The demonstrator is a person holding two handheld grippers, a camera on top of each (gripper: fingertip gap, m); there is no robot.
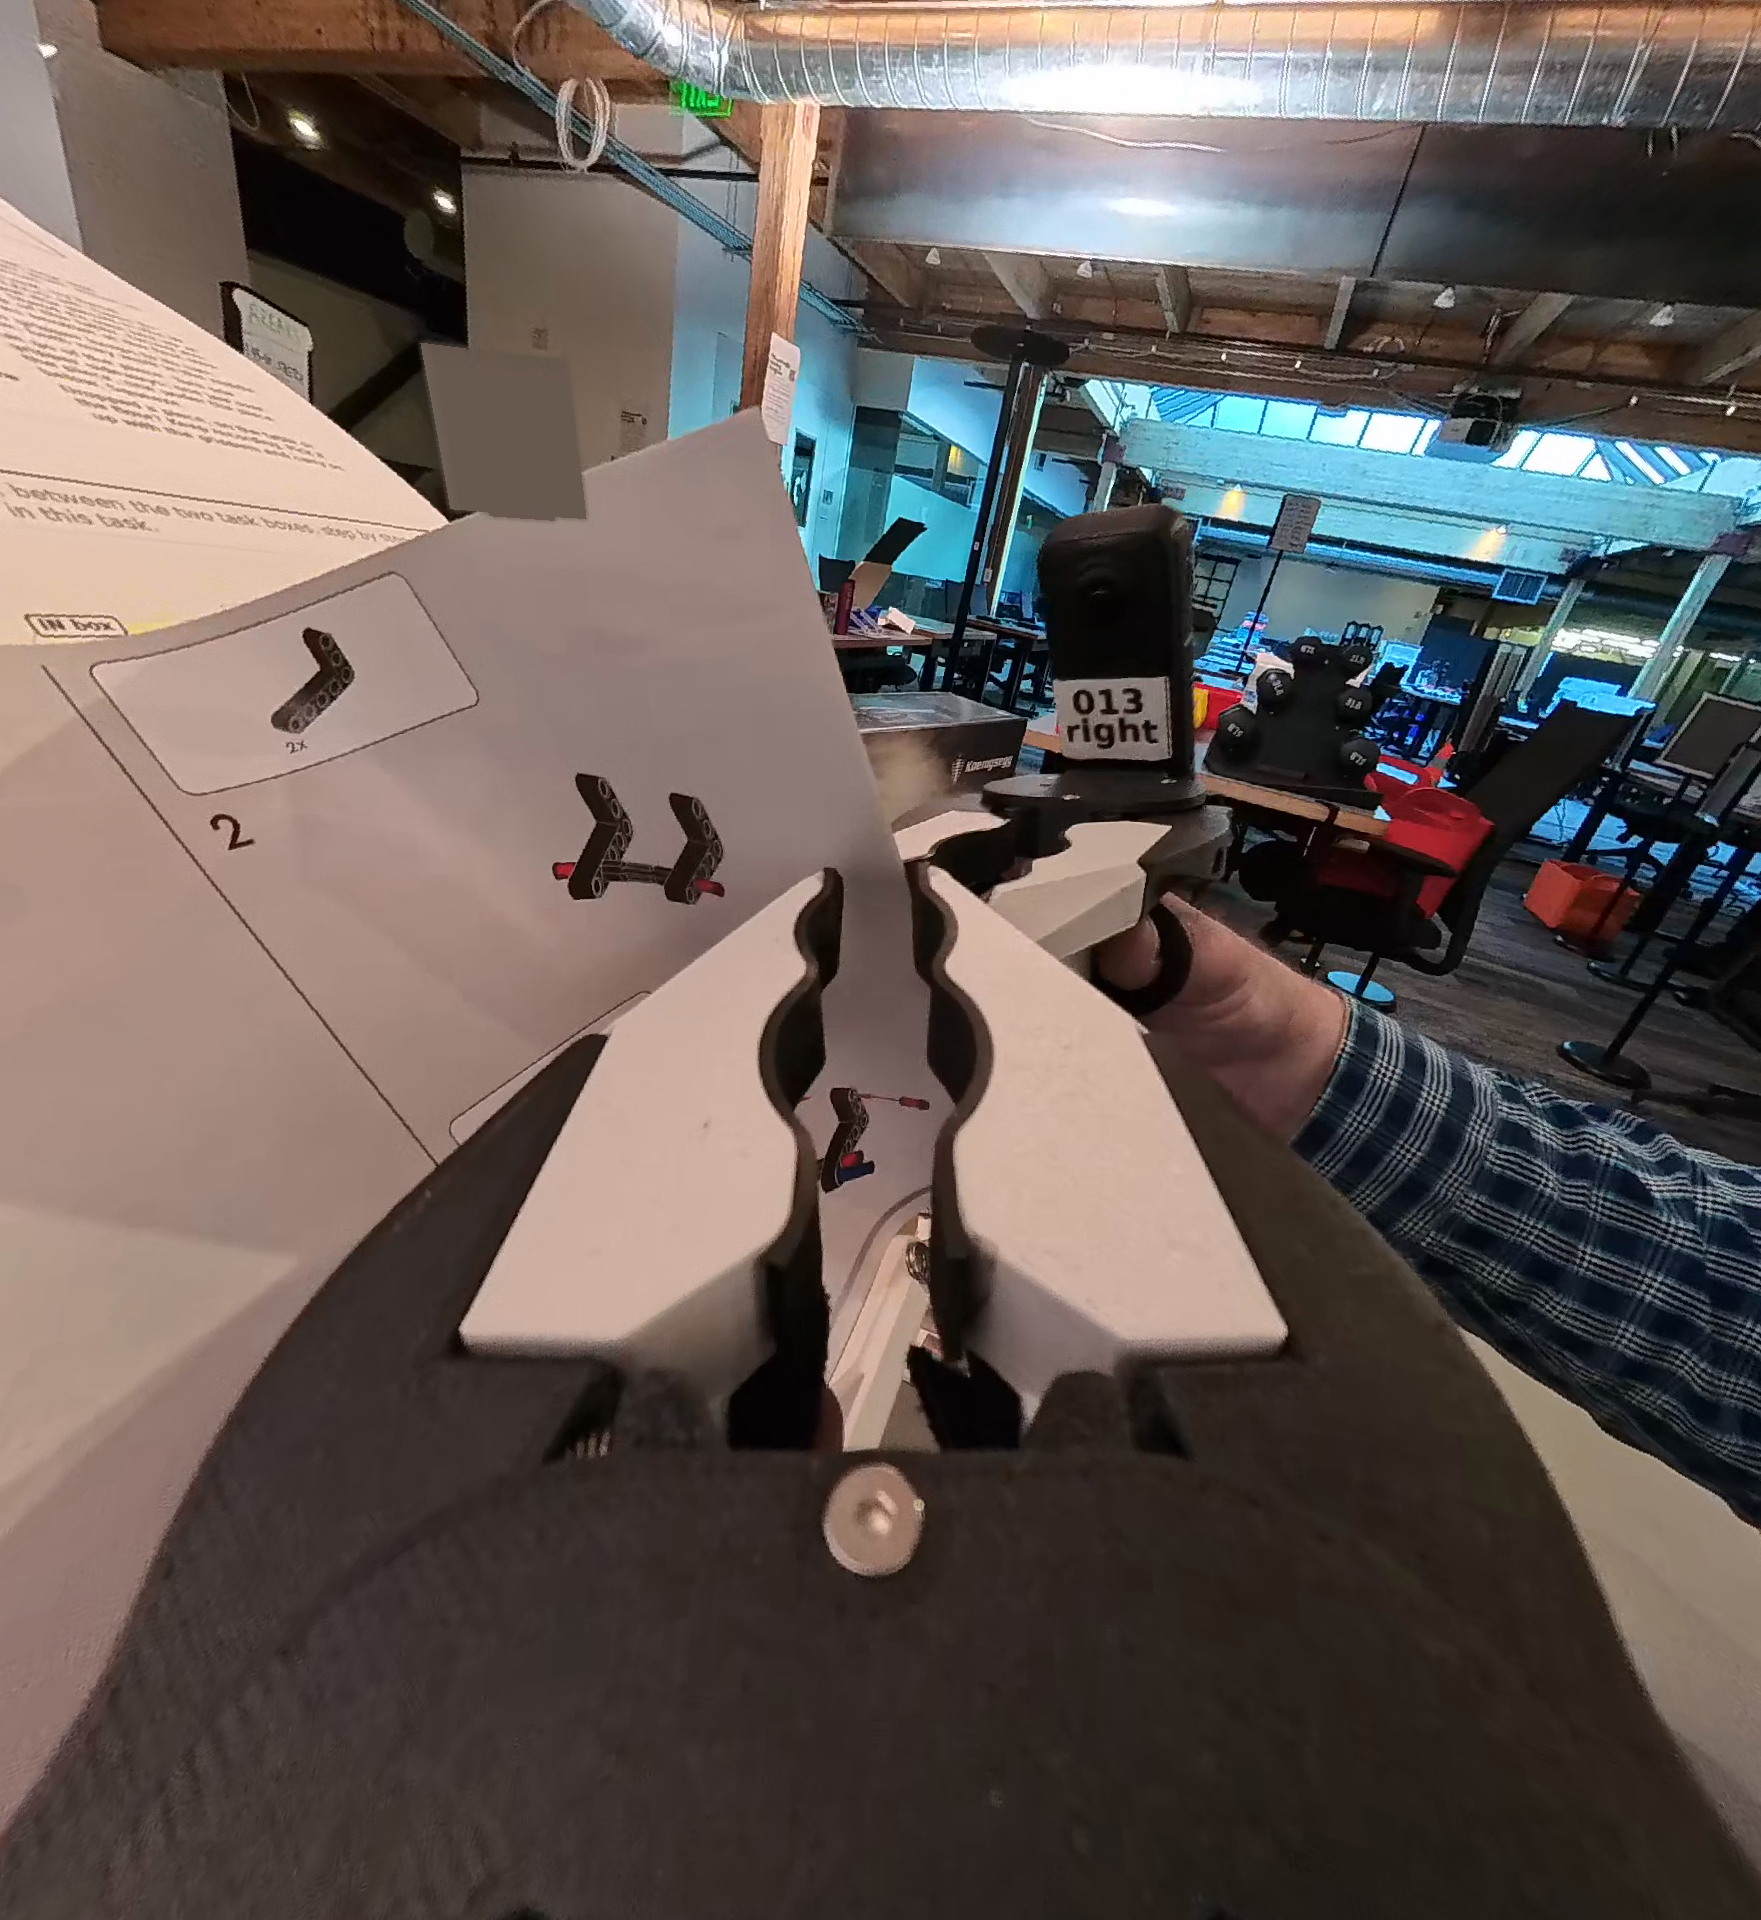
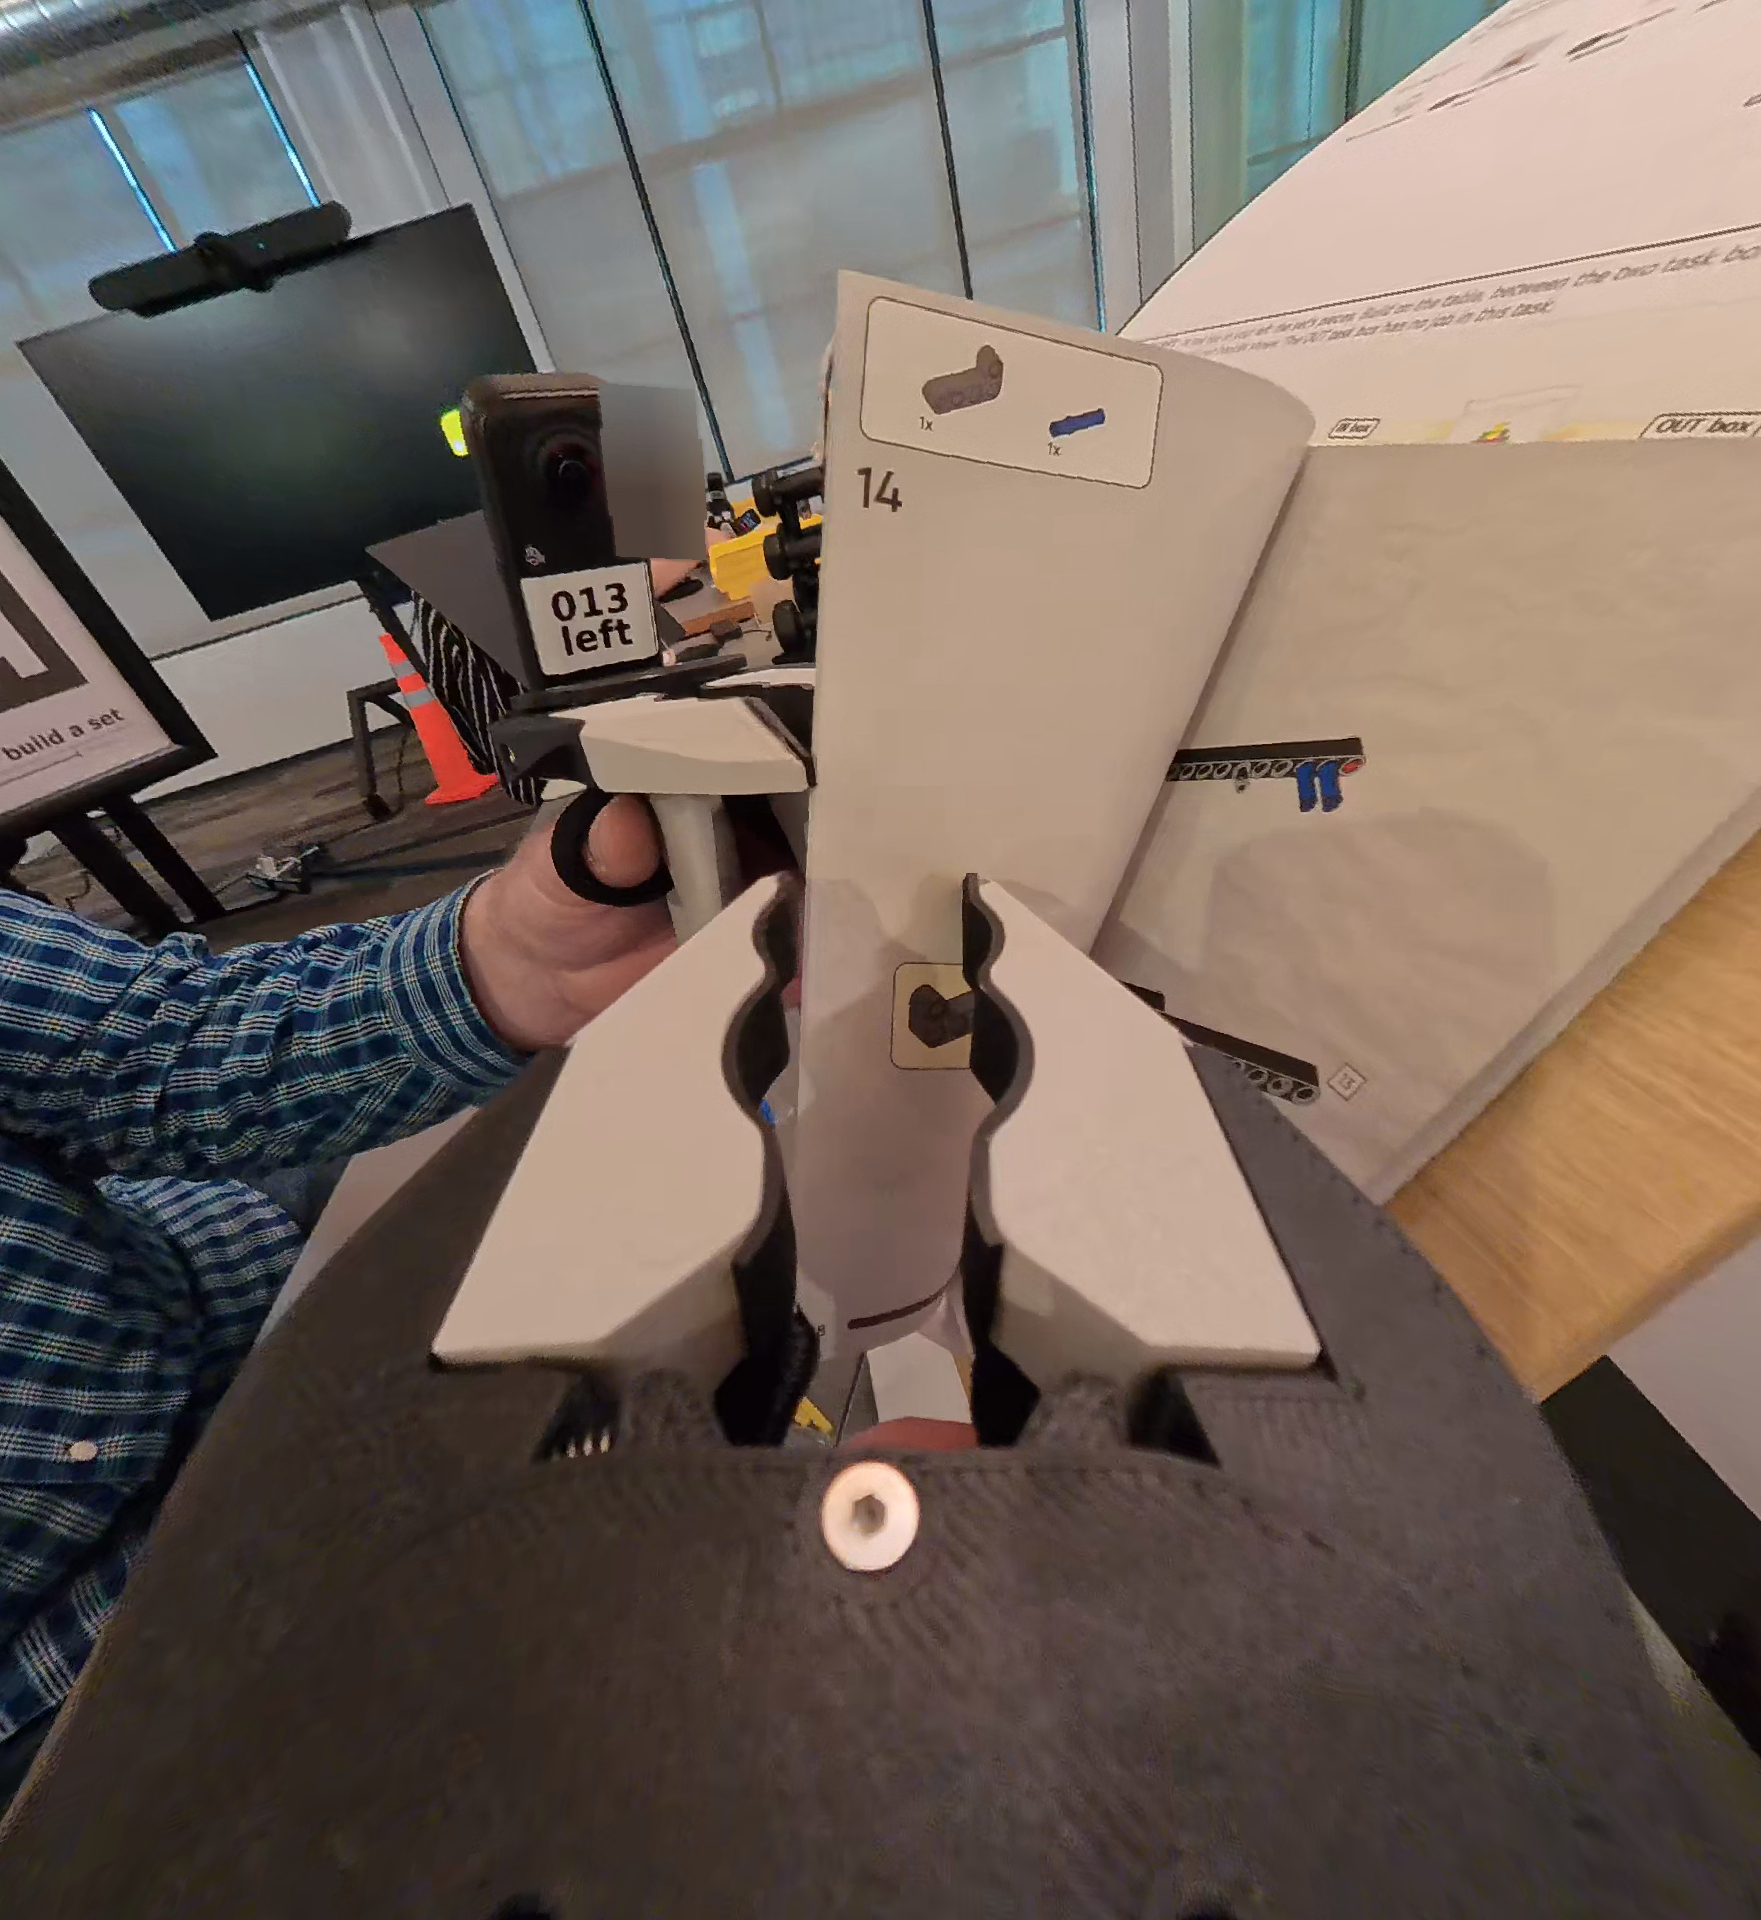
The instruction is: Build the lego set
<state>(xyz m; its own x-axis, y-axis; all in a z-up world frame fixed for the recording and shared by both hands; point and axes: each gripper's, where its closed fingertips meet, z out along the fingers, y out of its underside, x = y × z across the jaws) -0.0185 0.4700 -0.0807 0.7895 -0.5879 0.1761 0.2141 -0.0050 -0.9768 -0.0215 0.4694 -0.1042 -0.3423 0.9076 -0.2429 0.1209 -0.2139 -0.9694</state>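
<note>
The white Lego instruction booklet (image 1: 502,831) (image 2: 1011,675) is raised off the table with its pages fanned. My left gripper (image 1: 874,883) has its jaws a narrow gap apart. A page edge ends at its fingertips, and a printed page shows through the gap. My right gripper (image 2: 878,883) has a somewhat wider gap, and a curled page stands across it. Each gripper shows just past the page in the other view: the right one (image 1: 1011,847), the left one (image 2: 710,758). No loose Lego parts are in view.
A large printed sheet (image 1: 76,416) (image 2: 1582,260) rises behind the booklet. A wooden table top (image 2: 1634,1091) lies at the right. The person's hands (image 1: 1240,1018) (image 2: 543,956) in plaid sleeves hold the grippers. A dark screen (image 2: 284,416), an orange cone (image 2: 445,738) and red chairs (image 1: 1416,831) stand farther off. Only a small space, under 4 cm, lies between the two pairs of fingers.
</note>
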